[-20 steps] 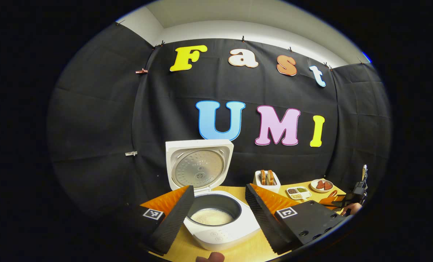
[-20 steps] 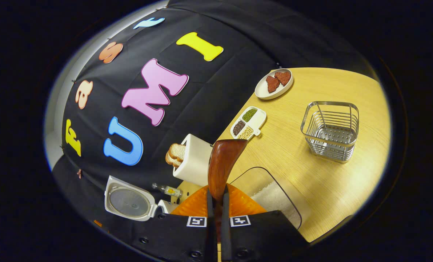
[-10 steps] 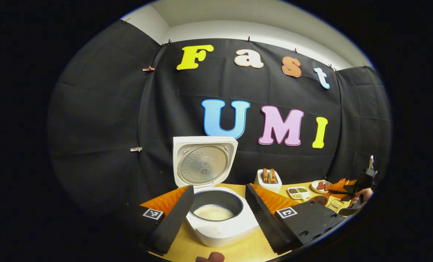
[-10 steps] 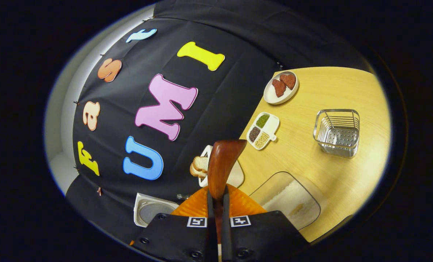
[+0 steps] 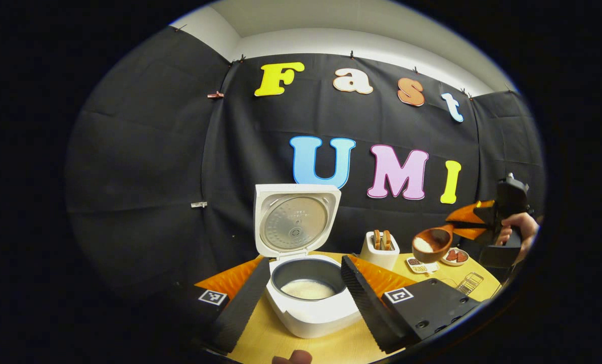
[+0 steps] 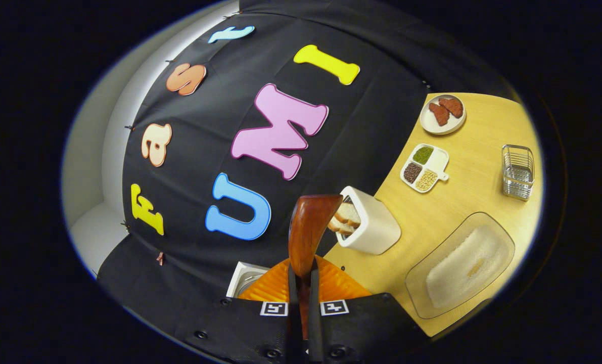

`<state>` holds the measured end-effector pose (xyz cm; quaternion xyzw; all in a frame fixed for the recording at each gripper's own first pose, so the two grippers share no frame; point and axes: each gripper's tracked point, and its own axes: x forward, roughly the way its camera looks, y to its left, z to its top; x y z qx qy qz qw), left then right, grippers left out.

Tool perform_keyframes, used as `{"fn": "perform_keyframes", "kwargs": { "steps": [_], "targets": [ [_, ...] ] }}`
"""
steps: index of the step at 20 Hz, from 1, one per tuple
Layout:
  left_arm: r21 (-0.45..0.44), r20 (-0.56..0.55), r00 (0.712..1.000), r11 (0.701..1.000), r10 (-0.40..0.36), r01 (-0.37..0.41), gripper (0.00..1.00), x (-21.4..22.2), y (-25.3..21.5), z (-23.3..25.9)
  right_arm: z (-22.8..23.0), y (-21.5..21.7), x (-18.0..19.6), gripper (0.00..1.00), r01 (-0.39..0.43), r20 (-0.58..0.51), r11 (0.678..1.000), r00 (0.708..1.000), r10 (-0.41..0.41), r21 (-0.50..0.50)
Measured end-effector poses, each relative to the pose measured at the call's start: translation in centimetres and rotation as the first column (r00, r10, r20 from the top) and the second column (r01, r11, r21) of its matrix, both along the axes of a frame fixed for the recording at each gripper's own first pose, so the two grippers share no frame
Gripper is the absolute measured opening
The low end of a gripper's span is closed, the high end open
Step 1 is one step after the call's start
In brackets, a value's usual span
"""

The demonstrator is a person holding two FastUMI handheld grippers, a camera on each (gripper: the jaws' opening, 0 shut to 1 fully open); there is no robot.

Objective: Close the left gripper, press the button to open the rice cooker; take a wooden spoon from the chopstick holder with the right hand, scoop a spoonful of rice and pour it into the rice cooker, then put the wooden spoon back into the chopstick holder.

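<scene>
1 wooden spoon point(image 6: 308, 230) is sitting clamped in the right gripper point(image 6: 301, 283), pointing up-frame at lower centre. 1 rice cooker point(image 5: 308, 303) is standing open between the left gripper's point(image 5: 301, 298) wide fingers.

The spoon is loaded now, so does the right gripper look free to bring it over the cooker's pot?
Probably yes: the rice cooker lid stands upright, the left gripper is open, and the wooden spoon hangs beside the toaster.
</scene>
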<state>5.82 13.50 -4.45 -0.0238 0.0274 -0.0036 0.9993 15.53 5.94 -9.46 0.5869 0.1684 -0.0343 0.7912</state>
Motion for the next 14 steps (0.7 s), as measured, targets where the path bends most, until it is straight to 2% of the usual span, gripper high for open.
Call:
{"fn": "perform_keyframes", "kwargs": {
  "steps": [5, 8, 11, 14],
  "targets": [
    [-0.004, -0.003, 1.0, 1.0, 0.02, -0.02, 0.97, 0.0, 1.6, -0.3, 0.9, 6.8, 4.0, 0.08, -0.064, 0.014, 0.997, 0.998, 0.064, -0.047],
    [-0.015, -0.012, 1.0, 0.999, 0.029, -0.029, 0.97, 0.4, 2.4, -0.9, 0.6, 10.5, 6.4, 0.08, -0.105, 0.018, 0.986, 0.994, 0.108, -0.126],
    [-0.026, -0.016, 0.999, 0.999, 0.028, -0.028, 0.97, 0.8, 3.1, -1.1, 0.2, 13.6, 8.7, 0.08, -0.141, 0.025, 0.963, 0.988, 0.15, -0.229],
    [-0.037, -0.017, 1.0, 0.999, 0.023, -0.024, 0.97, 1.3, 3.8, -1.1, 0.0, 16.4, 10.5, 0.08, -0.178, 0.04, 0.926, 0.979, 0.202, -0.334]
  ]
}}
